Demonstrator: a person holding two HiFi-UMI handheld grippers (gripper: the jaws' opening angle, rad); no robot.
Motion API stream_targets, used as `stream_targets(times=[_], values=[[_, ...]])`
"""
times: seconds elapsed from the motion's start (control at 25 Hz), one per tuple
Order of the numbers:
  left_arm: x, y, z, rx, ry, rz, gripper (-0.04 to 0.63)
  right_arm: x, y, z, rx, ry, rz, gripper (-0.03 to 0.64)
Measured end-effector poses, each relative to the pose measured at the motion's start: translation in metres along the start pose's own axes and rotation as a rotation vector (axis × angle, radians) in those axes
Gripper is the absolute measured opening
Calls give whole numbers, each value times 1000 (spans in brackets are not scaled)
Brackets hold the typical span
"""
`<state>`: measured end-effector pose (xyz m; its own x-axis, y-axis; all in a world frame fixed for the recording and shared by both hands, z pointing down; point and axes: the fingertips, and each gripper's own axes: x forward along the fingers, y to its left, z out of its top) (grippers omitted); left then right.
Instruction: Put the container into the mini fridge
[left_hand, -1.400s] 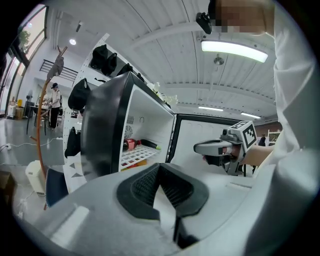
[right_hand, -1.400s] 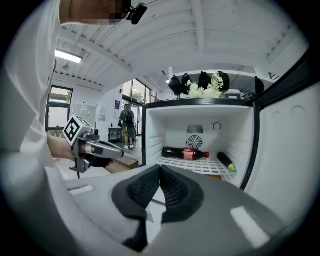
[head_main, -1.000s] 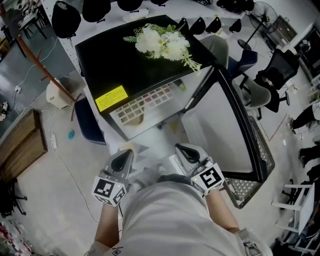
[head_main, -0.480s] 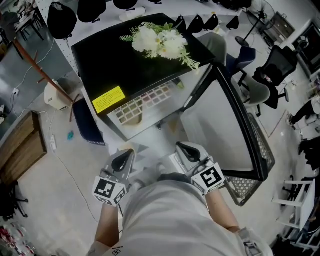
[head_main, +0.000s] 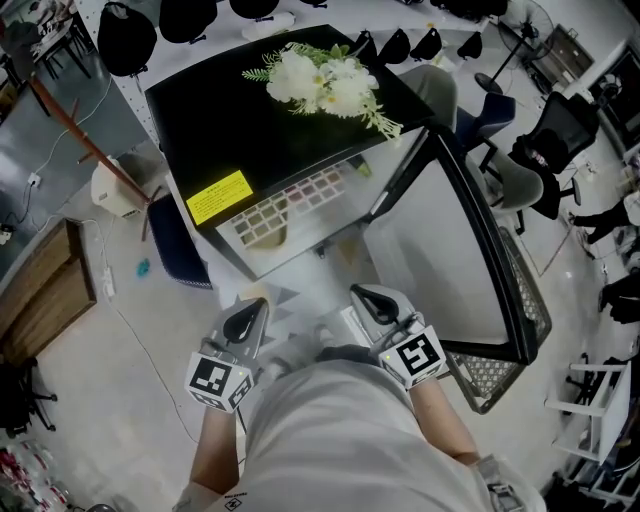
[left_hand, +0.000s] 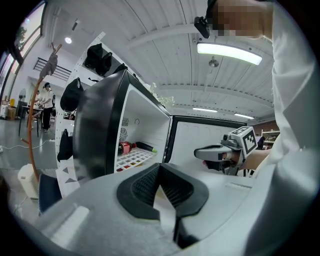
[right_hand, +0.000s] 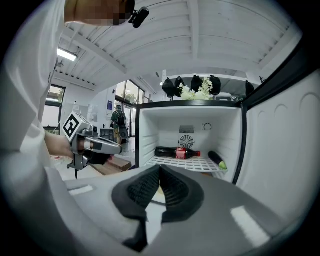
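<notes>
Right gripper view: pads (right_hand: 142, 189) w/ tips pressed together, so right gripper (right_hand: 160, 167) is closed, nothing clamped that I can see. Left gripper (left_hand: 159, 165) same, tips meeting. Both sit side by side just in front of the mini fridge (head_main: 270, 140), pointing into it, not touching it. Fridge door (head_main: 440, 250) is swung wide open to the right. Inside, on the wire shelf (right_hand: 195, 164): cola bottle (right_hand: 175, 152) lying at the back, dark oblong veg w/ green end (right_hand: 216, 159) at shelf's right. White flowers (head_main: 325, 85) on fridge top. Container: can't pick it out in any view.
</notes>
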<state>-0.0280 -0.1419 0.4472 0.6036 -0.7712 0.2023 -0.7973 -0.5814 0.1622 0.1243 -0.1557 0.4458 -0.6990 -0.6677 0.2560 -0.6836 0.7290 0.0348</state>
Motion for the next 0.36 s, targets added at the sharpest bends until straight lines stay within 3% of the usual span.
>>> stream_targets(times=[0.36], values=[[1,-5,-3,0,5,7,3,0,-1,-2,-2,-4,9,3]])
